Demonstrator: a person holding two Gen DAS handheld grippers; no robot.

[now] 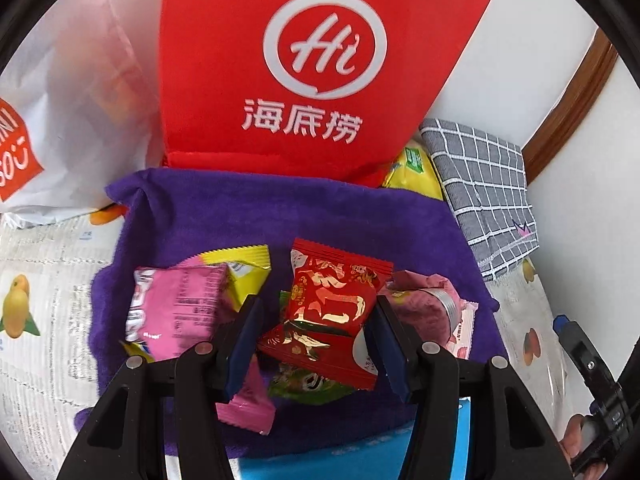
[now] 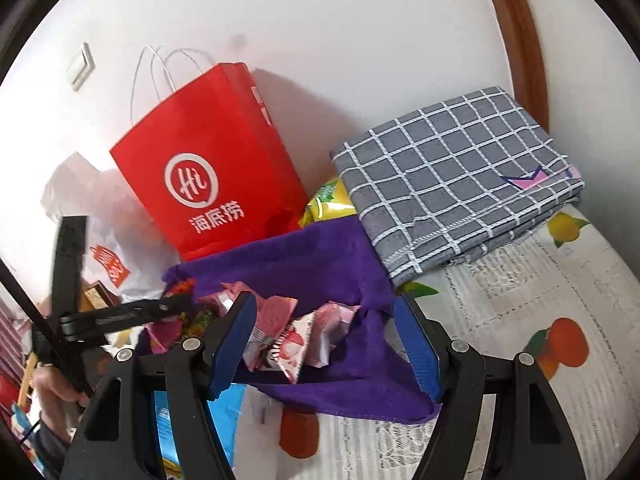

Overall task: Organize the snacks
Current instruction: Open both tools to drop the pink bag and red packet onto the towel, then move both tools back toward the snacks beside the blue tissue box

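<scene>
- Left wrist view: left hand-held gripper [image 1: 316,340] tilted steeply down over the snack pile on the purple cloth [image 1: 248,216], jaws partway apart; red snack packet [image 1: 336,296] sits between the pads, contact unclear. Pink packet [image 1: 180,304] just left, red paper bag [image 1: 312,60] beyond.
- Right wrist view: right hand-held gripper [image 2: 324,344] angled down, jaws wide, gripping nothing; pink-white snack packets [image 2: 296,336] ahead between the fingers on the cloth. Grey checked towel [image 2: 460,184] beyond, right; left gripper at left.

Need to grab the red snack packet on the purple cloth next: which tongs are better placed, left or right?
Left. The left tongs are open right over the red snack packet. The right tongs are open at the purple cloth's near edge, over pink packets.
</scene>
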